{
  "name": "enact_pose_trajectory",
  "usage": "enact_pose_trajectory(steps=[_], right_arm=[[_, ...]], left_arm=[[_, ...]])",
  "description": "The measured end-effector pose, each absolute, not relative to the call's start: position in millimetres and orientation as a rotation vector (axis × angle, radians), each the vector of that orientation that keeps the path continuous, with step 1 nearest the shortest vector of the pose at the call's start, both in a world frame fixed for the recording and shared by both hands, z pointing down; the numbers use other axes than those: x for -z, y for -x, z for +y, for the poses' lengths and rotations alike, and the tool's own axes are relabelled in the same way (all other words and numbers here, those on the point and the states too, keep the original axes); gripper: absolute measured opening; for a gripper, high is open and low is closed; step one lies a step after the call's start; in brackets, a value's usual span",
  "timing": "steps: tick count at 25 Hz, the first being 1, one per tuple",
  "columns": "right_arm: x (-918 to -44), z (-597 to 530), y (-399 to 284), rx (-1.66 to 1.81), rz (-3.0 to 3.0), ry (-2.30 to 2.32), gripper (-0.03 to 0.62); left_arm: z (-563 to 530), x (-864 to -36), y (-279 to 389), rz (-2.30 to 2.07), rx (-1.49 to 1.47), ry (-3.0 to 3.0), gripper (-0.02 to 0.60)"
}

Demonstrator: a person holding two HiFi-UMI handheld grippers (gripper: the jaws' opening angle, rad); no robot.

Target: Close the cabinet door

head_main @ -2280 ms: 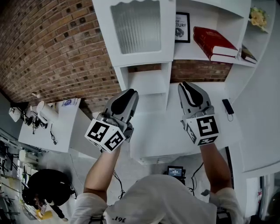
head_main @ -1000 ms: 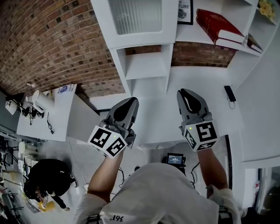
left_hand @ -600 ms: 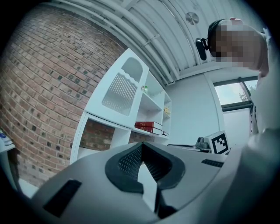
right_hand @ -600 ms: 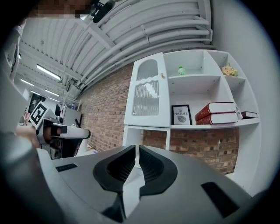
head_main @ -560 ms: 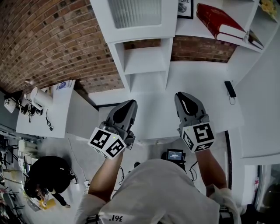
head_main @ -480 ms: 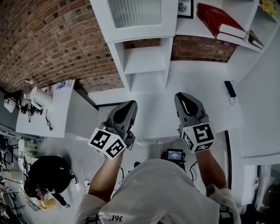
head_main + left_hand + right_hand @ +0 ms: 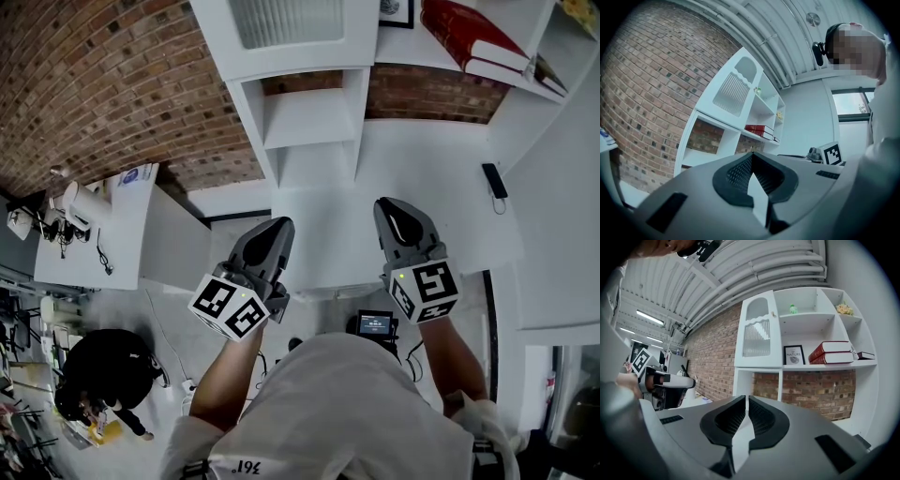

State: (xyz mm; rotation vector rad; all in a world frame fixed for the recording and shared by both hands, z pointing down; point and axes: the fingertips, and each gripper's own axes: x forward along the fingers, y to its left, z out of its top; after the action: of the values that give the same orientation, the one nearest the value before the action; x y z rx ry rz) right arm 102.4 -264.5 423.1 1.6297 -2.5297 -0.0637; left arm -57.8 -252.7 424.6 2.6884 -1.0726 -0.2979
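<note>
The white cabinet door (image 7: 291, 23) with its ribbed glass pane lies flush against the shelf unit, closed; it also shows in the left gripper view (image 7: 733, 89) and in the right gripper view (image 7: 758, 336). My left gripper (image 7: 278, 225) hangs well short of the unit, over the white counter's front edge, jaws shut and empty (image 7: 751, 154). My right gripper (image 7: 392, 204) is level with it to the right, also shut with nothing between the pads (image 7: 746, 398). Neither touches the cabinet.
Red books (image 7: 478, 37) and a framed print (image 7: 793, 355) sit on open shelves to the door's right. A small black device (image 7: 494, 180) lies on the white counter (image 7: 431, 169). A side table (image 7: 103, 225) with gear stands left. A person (image 7: 94, 384) crouches at lower left.
Both grippers have sunk and drawn back from the cabinet, which has slid up in the head view. The door stays closed and both jaws stay shut.
</note>
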Motion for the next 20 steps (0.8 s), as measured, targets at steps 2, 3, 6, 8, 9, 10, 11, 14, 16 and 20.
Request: enact_pose_trajectory(steps=[2,3,6,8,9,10,11,14,16,20], right_arm=[[-425,-264,-102,0.054,-2.527,-1.625,0.043],[-426,-264,-102,0.050,-2.525,-1.625,0.043],[-430,-264,-101,0.044,-2.520,-1.622,0.041],[-433,-262,-101,0.036,-2.516,-1.619,0.040],[-434,-261,-101,0.032,-2.514,-1.619,0.040],[-434,-261,-101,0.030,-2.511,-1.618,0.038],[-432,-262,-101,0.029,-2.510,-1.618,0.036],[-423,-266,-100,0.043,-2.507,-1.616,0.030],[-424,-267,-101,0.061,-2.507,-1.613,0.028],[-434,-256,-105,0.045,-2.506,-1.615,0.028]], left_arm=[[-252,-425,57,-1.067,0.292,-2.687,0.008],[-252,-426,56,-1.063,0.289,-2.686,0.008],[-250,-430,55,-1.052,0.277,-2.684,0.008],[-247,-434,53,-1.043,0.270,-2.679,0.008],[-246,-435,52,-1.037,0.266,-2.677,0.008],[-246,-435,51,-1.031,0.263,-2.674,0.008],[-246,-434,50,-1.025,0.260,-2.673,0.008],[-248,-429,48,-1.017,0.260,-2.674,0.008],[-247,-430,45,-1.017,0.269,-2.678,0.008],[-235,-442,39,-1.011,0.247,-2.668,0.008]])
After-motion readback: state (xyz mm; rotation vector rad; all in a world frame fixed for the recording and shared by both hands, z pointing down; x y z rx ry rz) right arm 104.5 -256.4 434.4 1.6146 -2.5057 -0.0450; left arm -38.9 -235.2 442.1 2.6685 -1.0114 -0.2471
